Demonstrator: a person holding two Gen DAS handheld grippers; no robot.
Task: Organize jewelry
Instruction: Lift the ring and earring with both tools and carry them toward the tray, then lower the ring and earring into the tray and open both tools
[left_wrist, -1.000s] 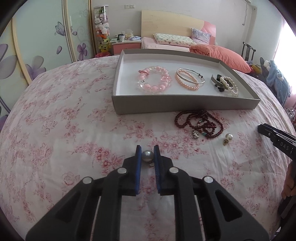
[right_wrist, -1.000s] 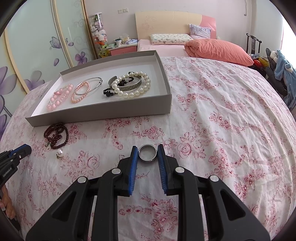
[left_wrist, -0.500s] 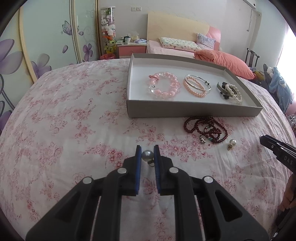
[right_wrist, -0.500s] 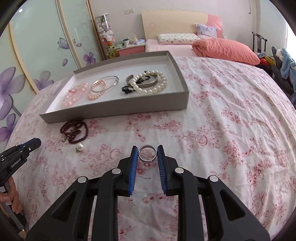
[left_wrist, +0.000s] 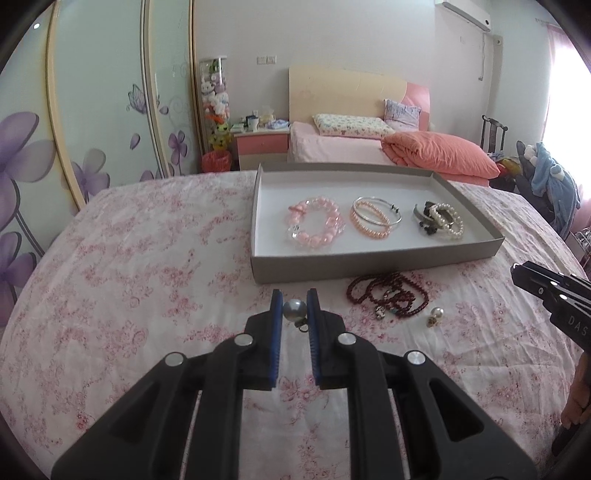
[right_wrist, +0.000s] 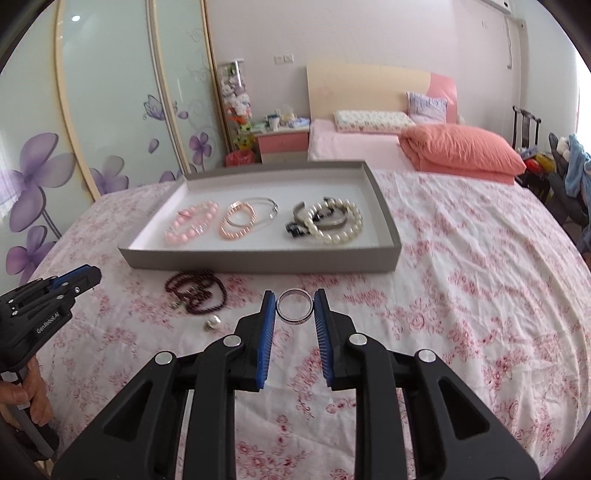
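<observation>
L wrist view: left gripper (left_wrist: 294, 308) clenched on a grey pearl earring (left_wrist: 294, 309), pearl pinched between the blue pads (left_wrist: 275, 306), small hook hanging below it. Held above the floral bedsheet (left_wrist: 147, 277), just short of the grey tray's (left_wrist: 369, 264) near wall. Tray contents, L to R: pink bead bracelet (left_wrist: 314, 226), peach pearl bracelet (left_wrist: 369, 223) w/ a thin silver bangle (left_wrist: 380, 214) lying across it, then white pearl bracelet (left_wrist: 447, 221) overlapping a dark metal cuff (left_wrist: 421, 218). On the sheet just in front of the tray: dark red bead strand (left_wrist: 388, 297) in a heap; second pearl earring (left_wrist: 436, 315) near its right side, apart from it. Right gripper's tip (left_wrist: 546, 291) enters at the right edge; grip not readable from here.

R wrist view: right gripper (right_wrist: 294, 309) grasps a silver ring (right_wrist: 294, 307), ring edge-on between the blue pads (right_wrist: 267, 314), opening facing the cam. Held over the sheet (right_wrist: 461, 314), in front of the tray (right_wrist: 258, 260) near its right half. Same jewelry in the tray: pink beads (right_wrist: 192, 225), peach pearls (right_wrist: 238, 225), bangle (right_wrist: 262, 214), white pearls (right_wrist: 338, 225) over the cuff (right_wrist: 325, 219). Red strand (right_wrist: 195, 291) and loose earring (right_wrist: 212, 323) lie on the sheet left of the ring. Left gripper (right_wrist: 88, 275) shows at the left edge; the person's hand (right_wrist: 26, 398) is on its handle. Its load is hidden from this side.
</observation>
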